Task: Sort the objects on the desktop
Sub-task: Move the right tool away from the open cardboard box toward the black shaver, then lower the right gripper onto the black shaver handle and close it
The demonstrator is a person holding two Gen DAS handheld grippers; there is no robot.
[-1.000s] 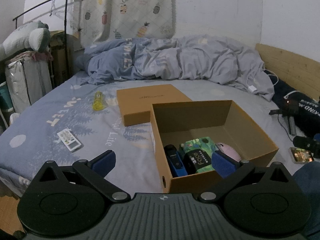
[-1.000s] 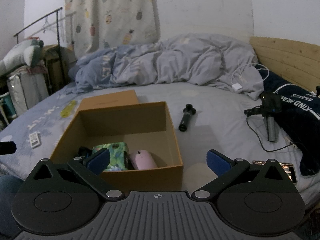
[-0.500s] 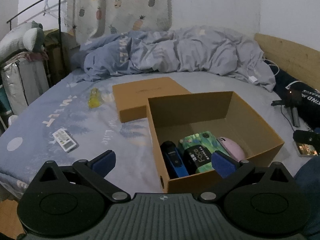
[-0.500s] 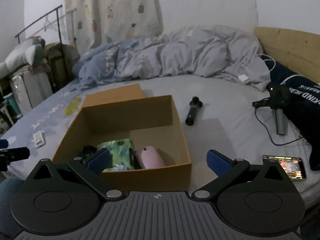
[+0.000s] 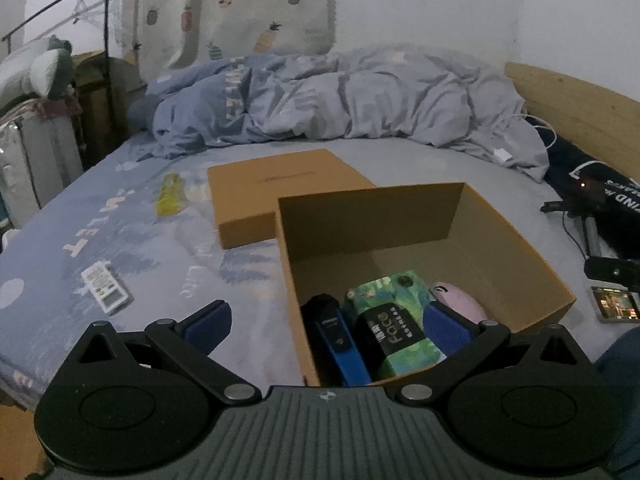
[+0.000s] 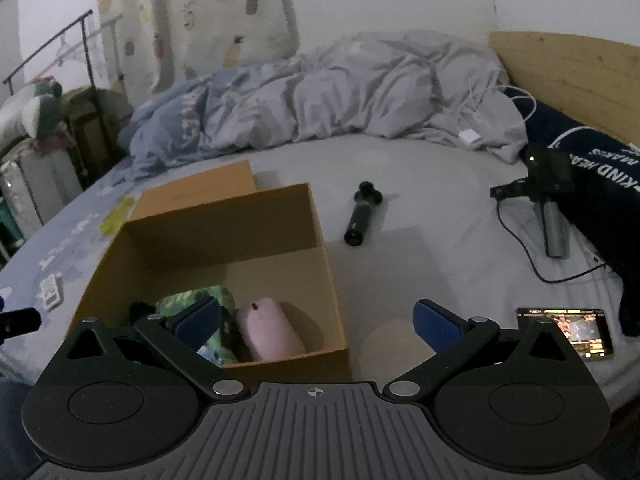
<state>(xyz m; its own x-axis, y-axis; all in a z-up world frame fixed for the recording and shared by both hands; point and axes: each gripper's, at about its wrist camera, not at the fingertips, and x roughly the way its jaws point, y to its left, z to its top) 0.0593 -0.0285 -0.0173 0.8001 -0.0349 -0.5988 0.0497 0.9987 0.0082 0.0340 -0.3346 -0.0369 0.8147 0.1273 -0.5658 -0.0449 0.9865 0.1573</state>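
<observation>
Between picks: both grippers, left gripper (image 5: 326, 322) and right gripper (image 6: 316, 318), fingers spread, empty. Box (image 6: 320, 236) just ahead holds three items; black tool (image 6: 362, 216) beyond right fingers likely next.

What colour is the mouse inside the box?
Pale pink; the mouse shows best in the right wrist view.

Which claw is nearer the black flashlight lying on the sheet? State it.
Right. The right claw hovers open by the box's near right corner, flashlight just ahead of it. The left claw sits open at the box's left side, flashlight out of its view.
</observation>
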